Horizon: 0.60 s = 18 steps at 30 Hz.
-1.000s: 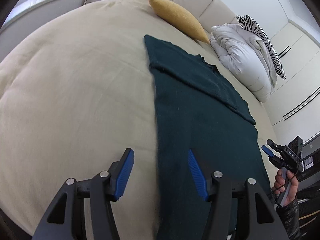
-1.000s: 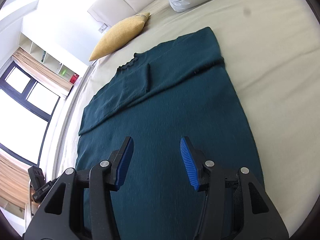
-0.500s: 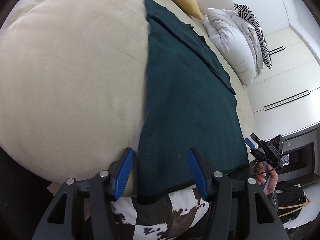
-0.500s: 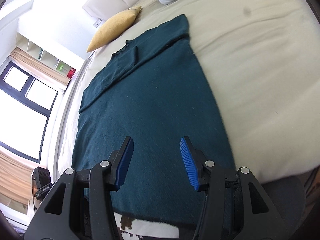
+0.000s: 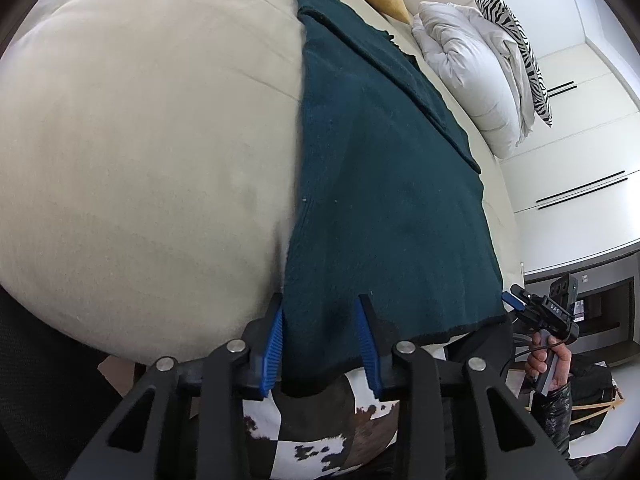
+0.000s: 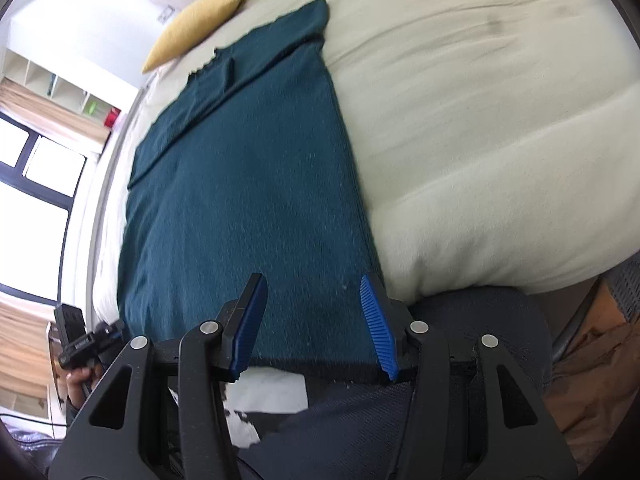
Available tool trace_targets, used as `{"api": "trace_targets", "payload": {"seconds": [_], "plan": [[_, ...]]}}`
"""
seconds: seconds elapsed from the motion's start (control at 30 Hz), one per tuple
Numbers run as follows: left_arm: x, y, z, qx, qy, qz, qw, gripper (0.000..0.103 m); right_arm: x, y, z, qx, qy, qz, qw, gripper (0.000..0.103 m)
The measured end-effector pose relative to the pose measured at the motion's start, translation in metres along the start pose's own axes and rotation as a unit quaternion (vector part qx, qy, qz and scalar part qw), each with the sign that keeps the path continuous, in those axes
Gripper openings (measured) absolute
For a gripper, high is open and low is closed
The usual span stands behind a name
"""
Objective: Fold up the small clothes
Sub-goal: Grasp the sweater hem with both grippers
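Note:
A dark teal garment point(image 5: 380, 160) lies flat along the beige bed point(image 5: 140, 160), its sleeves folded in at the far end and its hem at the bed's near edge. My left gripper point(image 5: 320, 340) straddles the hem's left corner. Its jaws are closing with the cloth between them, and the pads do not clearly pinch it. In the right wrist view the garment point(image 6: 248, 168) runs away from my right gripper point(image 6: 316, 320), which stands open over the hem's right corner. Each gripper also appears small in the other view: the right gripper point(image 5: 516, 300) and the left gripper point(image 6: 108, 330), each held by a hand.
A yellow pillow point(image 6: 196, 28) lies at the head of the bed, with a white duvet point(image 5: 472, 68) and a zebra-striped pillow point(image 5: 520, 48) beside it. A cowhide rug point(image 5: 320, 440) covers the floor below the bed's edge. A window point(image 6: 32, 184) is on the left, white wardrobes point(image 5: 580, 140) on the right.
Both grippers have drawn back from over the garment's middle to its hem at the bed's near edge. The left jaws have narrowed around the hem corner; the right jaws are unchanged.

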State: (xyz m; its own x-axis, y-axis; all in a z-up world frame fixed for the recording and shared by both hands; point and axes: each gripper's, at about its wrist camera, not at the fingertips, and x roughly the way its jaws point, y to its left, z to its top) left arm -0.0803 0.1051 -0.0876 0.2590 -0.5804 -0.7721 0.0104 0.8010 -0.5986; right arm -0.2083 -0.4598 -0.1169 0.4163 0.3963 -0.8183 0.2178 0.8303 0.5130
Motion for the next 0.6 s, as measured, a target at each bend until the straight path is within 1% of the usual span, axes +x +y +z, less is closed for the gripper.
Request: {"api": "trace_targets", "payload": {"seconds": [0.17, 0.2, 0.23, 0.3, 0.33, 0.4, 0.47, 0.6], "plan": [[0.002, -0.001, -0.001, 0.007, 0.007, 0.004, 0.9999, 0.025, 0.012, 0.003, 0.007, -0.022, 0.061, -0.019, 0.998, 0.047], [0.002, 0.000, -0.002, 0.007, 0.008, 0.004, 0.9999, 0.023, 0.013, 0.002, 0.008, -0.026, 0.075, -0.029, 0.996, 0.045], [0.002, 0.001, -0.002, 0.007, 0.008, 0.005, 0.9999, 0.020, 0.012, 0.002, 0.009, -0.027, 0.080, -0.039, 0.996, 0.045], [0.001, 0.003, -0.002, 0.006, 0.008, 0.004, 0.9999, 0.018, 0.004, 0.001, 0.010, -0.031, 0.078, -0.071, 0.994, 0.045], [0.001, 0.003, -0.002, 0.007, 0.008, 0.003, 0.9999, 0.017, 0.000, -0.001, 0.010, -0.028, 0.078, -0.078, 0.993, 0.045], [0.003, 0.003, -0.003, 0.010, 0.012, 0.002, 0.9999, 0.013, -0.003, -0.008, 0.009, -0.023, 0.084, -0.078, 0.993, 0.045], [0.006, 0.003, -0.004, 0.013, 0.017, 0.001, 0.9998, 0.009, 0.002, -0.011, 0.007, -0.023, 0.102, -0.079, 0.991, 0.045], [0.004, 0.003, -0.005, 0.017, 0.018, 0.000, 0.9997, 0.009, 0.016, -0.013, 0.011, -0.030, 0.128, -0.062, 0.989, 0.045]]}}
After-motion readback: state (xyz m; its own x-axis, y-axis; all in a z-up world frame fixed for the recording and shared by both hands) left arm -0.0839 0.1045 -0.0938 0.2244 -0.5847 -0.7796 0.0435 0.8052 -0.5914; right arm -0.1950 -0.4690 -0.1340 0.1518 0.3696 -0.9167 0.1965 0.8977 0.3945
